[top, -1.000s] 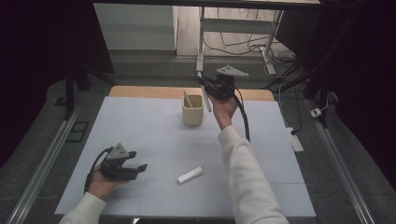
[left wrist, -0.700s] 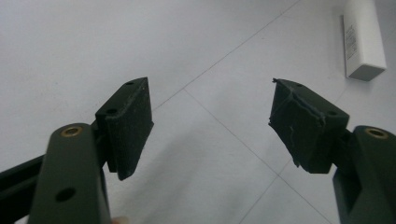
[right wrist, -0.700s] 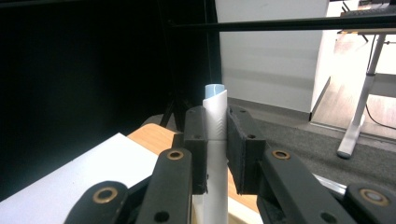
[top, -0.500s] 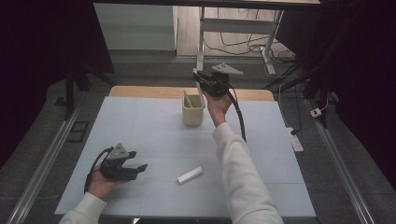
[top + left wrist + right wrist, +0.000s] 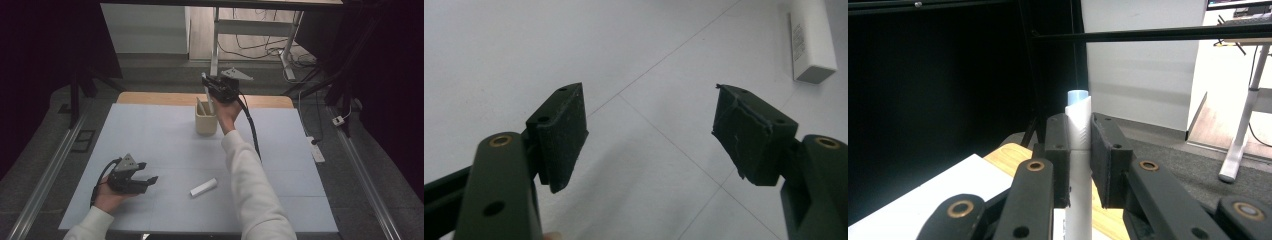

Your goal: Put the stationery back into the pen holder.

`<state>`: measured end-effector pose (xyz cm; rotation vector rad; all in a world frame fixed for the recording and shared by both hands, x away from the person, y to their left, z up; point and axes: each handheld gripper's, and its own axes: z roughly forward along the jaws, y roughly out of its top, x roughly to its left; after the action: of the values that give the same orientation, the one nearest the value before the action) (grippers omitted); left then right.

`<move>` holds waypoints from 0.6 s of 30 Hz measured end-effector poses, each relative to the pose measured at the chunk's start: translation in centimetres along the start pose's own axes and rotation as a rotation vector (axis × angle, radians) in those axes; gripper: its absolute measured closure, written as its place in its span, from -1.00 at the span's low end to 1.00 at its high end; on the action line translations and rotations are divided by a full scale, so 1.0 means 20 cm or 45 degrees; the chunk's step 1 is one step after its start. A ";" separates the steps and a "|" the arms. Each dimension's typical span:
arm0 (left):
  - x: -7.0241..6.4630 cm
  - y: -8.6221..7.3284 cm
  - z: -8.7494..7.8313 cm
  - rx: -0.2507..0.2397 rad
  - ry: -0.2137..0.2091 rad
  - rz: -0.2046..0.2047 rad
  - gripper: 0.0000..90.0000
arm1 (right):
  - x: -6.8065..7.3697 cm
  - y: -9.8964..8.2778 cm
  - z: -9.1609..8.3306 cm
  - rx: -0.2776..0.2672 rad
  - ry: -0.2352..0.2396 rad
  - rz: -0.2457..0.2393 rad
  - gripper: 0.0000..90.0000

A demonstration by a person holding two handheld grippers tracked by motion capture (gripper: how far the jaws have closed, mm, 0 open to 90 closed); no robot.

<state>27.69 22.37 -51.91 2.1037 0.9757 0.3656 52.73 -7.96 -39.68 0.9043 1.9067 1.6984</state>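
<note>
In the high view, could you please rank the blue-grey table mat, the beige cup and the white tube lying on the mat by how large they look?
1. Blue-grey table mat, by far the largest.
2. Beige cup.
3. White tube, smallest, though it lies nearer the camera, so the gap to the cup is unsure.

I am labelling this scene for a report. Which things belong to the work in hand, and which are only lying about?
In the work:
right gripper, shut on white tube
beige cup, below it

Lying about:
white block on the table
left gripper, open, idle
</note>
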 end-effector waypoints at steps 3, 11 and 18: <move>0.00 0.00 0.00 0.001 0.000 0.000 -0.35 | 0.00 0.00 0.01 -0.007 -0.004 -0.005 0.74; 0.00 0.00 0.00 0.000 -0.003 0.000 -0.35 | 0.00 -0.03 0.02 0.020 -0.028 -0.016 0.36; 0.01 0.00 0.00 -0.003 0.001 -0.003 -0.35 | -0.01 -0.05 -0.01 0.113 -0.048 -0.016 0.15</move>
<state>27.68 22.50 -51.96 2.1006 0.9774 0.3662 52.66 -8.29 -40.72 0.9490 1.9717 1.5892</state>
